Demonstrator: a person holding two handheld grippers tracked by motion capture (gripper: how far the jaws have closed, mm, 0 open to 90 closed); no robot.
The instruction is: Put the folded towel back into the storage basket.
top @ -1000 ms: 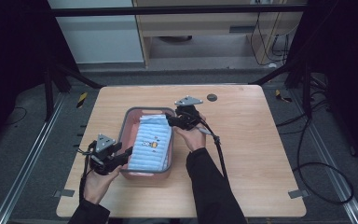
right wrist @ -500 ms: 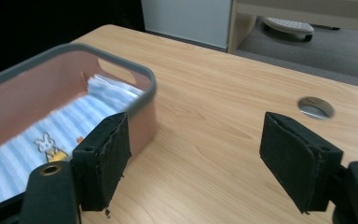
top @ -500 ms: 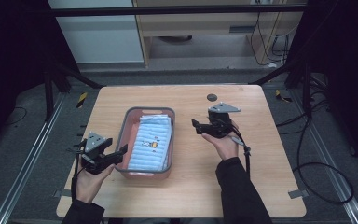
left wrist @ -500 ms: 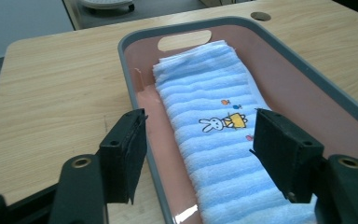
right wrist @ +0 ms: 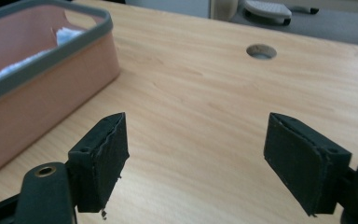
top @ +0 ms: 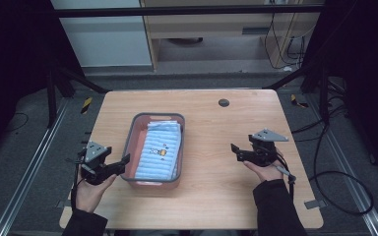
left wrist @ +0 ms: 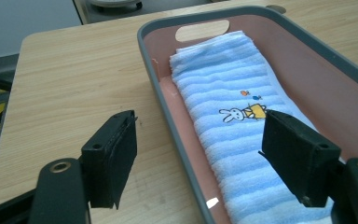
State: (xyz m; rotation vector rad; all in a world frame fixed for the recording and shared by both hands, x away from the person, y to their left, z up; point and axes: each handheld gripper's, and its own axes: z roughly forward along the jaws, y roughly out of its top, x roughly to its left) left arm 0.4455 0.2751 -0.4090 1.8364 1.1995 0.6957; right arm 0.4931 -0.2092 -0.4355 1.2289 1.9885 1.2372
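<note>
Left gripper (top: 123,161) is sitting wide open right at the near left corner of the bin (top: 137,124), nothing in it; in the left gripper view its jaws straddle the grey rim, one out over the table (top: 211,206) and one over the towel (top: 158,150). Right gripper (top: 235,150) is also spread wide and empty, parked well off to the right over bare wood, pointing back toward the bin. The folded blue towel with the little bunny print lies flat inside the pink bin, running lengthwise and filling most of the floor. So I'd say the main job, getting the towel into the bin, looks done. Nothing hangs over the rim, so maybe just backing the left hand away is left
</note>
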